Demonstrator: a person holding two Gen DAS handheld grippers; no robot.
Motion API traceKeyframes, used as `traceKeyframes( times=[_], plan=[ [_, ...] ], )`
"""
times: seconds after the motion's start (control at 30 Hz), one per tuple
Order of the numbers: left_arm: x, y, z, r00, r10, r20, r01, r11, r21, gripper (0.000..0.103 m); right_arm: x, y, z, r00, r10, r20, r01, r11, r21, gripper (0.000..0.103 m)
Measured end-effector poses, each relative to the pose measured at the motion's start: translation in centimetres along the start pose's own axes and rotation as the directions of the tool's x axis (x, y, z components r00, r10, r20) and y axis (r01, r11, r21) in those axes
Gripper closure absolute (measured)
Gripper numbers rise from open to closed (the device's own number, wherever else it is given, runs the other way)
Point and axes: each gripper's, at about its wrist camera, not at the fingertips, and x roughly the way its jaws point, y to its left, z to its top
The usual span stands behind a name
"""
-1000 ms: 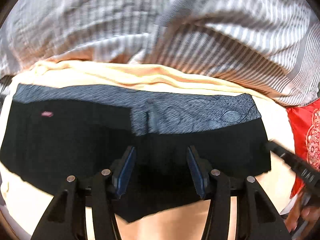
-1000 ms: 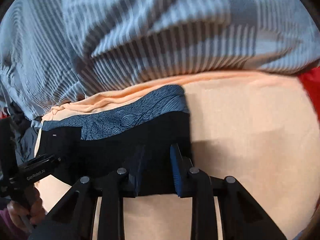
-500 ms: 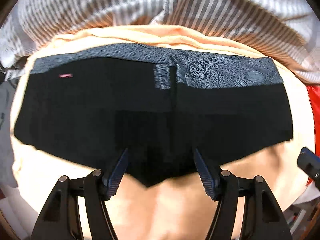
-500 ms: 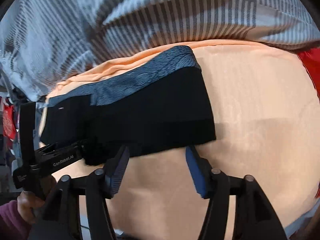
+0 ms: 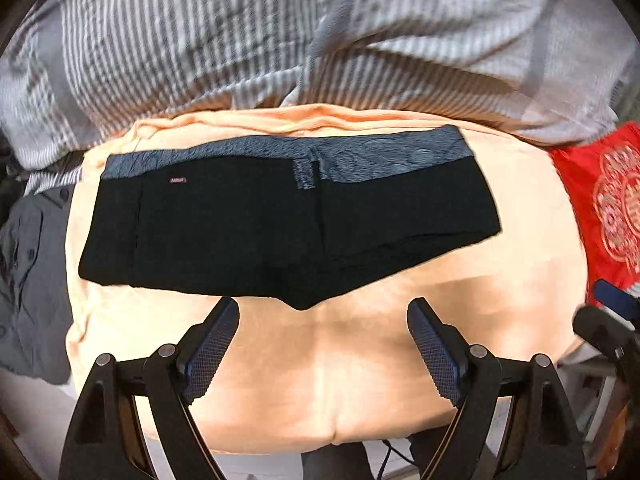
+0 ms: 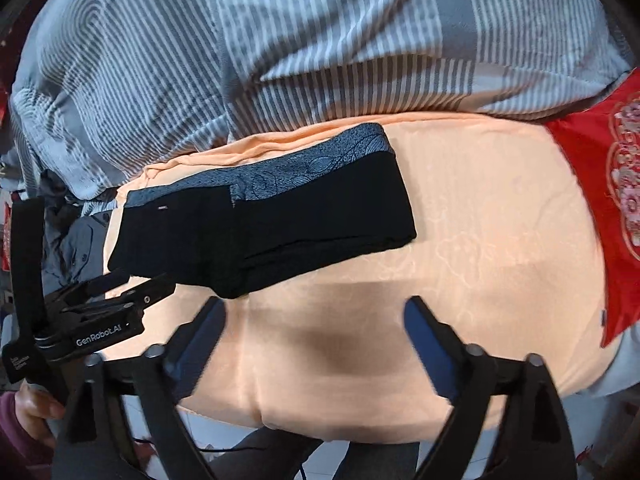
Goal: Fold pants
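Both grippers have lifted away from the pants [image 5: 288,220] since a second ago, when their pads sat over the black cloth; the garment now shows whole in each view. Left gripper [image 5: 323,344] has its jaws apart and opening further, with only peach sheet [image 5: 360,380] between them. Right gripper [image 6: 314,340] likewise has its jaws wide and opening, with nothing between them.

Folded into a wide, short black band, the pants lie flat on the peach sheet, toward its far edge, just below the striped grey and white duvet [image 5: 240,40]. Along their far edge runs a blue-grey strip with a fine floral print. A small red label [image 5: 177,180] sits near the left end, and a short vertical patch of the same print marks the middle. The near edge dips to a soft point at the centre, and faint layered edges show at the right end.

How many layers the fold has cannot be told, since the black cloth swallows detail. A red patterned cloth [image 5: 600,200] is cut off at the right rim. Dark grey clothing [image 5: 28,260] at the left is blurred. In the right wrist view the person's hand [image 6: 34,406] shows only partly at the lower left, behind the left gripper's body.
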Motion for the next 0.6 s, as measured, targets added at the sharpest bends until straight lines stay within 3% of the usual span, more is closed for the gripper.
traceKeyframes(
  times=[0.3,0.6],
  plan=[
    [-2.6,0.1,-1.3,0.998,-0.066,0.004,0.066,0.998,0.023,0.016,-3.2,1.7,-2.9,1.0,-0.01,-0.004,0.01,1.0,0.016,0.0],
    [-4.4,0.0,-2.3,0.998,0.042,0.038,-0.043,0.999,0.011,0.016,-5.3,1.8,-2.4,0.999,-0.03,0.025,0.03,1.0,-0.003,0.0]
  ],
)
